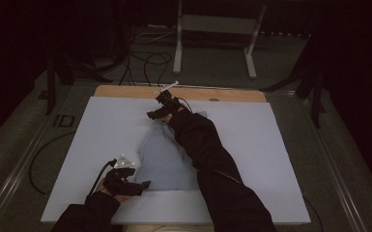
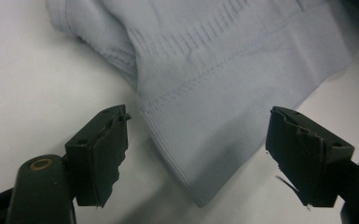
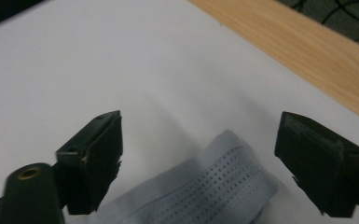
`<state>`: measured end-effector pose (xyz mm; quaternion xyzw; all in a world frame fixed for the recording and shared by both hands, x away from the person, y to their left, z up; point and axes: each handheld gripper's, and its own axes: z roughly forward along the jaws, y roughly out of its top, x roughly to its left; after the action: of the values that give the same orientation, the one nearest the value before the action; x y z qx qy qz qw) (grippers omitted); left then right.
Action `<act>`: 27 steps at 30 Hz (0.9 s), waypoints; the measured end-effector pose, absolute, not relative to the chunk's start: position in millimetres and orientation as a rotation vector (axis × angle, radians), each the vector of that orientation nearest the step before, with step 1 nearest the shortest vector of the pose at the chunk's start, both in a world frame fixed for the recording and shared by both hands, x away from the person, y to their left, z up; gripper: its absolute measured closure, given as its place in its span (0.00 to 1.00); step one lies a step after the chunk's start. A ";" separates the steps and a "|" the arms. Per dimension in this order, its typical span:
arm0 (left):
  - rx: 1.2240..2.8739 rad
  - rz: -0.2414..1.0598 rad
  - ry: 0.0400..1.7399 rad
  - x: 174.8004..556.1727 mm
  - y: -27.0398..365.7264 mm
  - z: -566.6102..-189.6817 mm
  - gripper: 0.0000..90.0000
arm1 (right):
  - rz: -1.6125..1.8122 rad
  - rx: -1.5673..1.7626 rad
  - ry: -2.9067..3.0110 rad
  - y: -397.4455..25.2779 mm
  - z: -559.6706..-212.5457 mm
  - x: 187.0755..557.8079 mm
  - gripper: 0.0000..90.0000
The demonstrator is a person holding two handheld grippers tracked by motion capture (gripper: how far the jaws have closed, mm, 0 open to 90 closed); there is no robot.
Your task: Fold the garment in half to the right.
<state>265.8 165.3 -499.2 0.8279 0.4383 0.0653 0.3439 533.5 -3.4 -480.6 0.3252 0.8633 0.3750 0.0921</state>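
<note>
A pale blue-grey garment (image 1: 166, 154) lies spread on the white board (image 1: 101, 135), reaching from the middle toward the near edge. My left gripper (image 1: 146, 184) rests open at the garment's near left corner; in the left gripper view its jaws stand wide apart on either side of a stitched hem corner (image 2: 200, 154). My right gripper (image 1: 151, 115) is open at the garment's far end, reached across by a black sleeve (image 1: 207, 159). In the right gripper view a ribbed, perforated band (image 3: 205, 186) of the garment lies between the spread jaws, untouched.
A strip of bare wood (image 1: 125, 91) runs along the table's far edge, also seen as a wood strip (image 3: 298, 46) in the right gripper view. Cables (image 1: 150, 63) and a metal stand (image 1: 217, 29) sit on the floor beyond. White board lies bare left and right of the garment.
</note>
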 end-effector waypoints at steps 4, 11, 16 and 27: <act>2.161 0.167 1.152 265.6 164.0 -502.6 0.31 | 1.067 0.987 2.581 1.0 -486.7 539.2 0.22; 2.169 0.147 1.180 267.2 163.1 -506.7 0.38 | 0.981 0.984 2.613 6.6 -493.7 546.8 0.34; 2.169 0.113 1.181 268.5 164.7 -507.8 0.46 | 0.904 0.958 2.639 12.0 -497.8 551.7 0.43; 2.176 0.064 1.170 268.4 165.4 -507.8 0.72 | 0.753 0.935 2.672 21.2 -509.1 552.6 0.76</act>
<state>268.4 165.4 -507.8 0.8316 0.4471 0.0244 0.3287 552.6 21.2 -509.1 0.3174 0.9071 0.2554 0.1058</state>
